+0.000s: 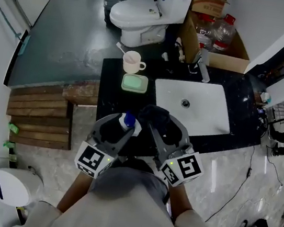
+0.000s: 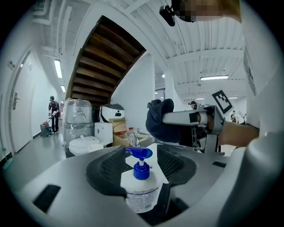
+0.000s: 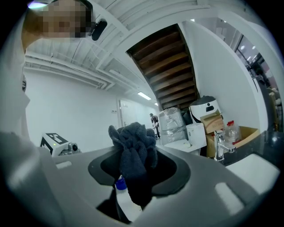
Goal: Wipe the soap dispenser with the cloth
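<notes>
The soap dispenser (image 1: 128, 120), a white bottle with a blue pump, is at the front edge of the black counter (image 1: 243, 91). My left gripper (image 1: 124, 127) stands open, with the bottle between its jaws. In the left gripper view the dispenser (image 2: 141, 188) sits deep between the dark pads (image 2: 106, 166), with a dark gap on its right side. My right gripper (image 1: 156, 124) is shut on a bunched dark blue cloth (image 1: 155, 115) just right of the bottle. In the right gripper view the cloth (image 3: 133, 153) hangs over the dispenser (image 3: 124, 200) and hides most of it.
A white sink (image 1: 213, 113) with a faucet (image 1: 202, 70) lies right of the grippers. Behind them stand a pink cup (image 1: 132, 61) and a green soap dish (image 1: 135, 83). A toilet (image 1: 141, 15), a cardboard box (image 1: 230, 52) and wooden steps (image 1: 41, 114) surround the counter.
</notes>
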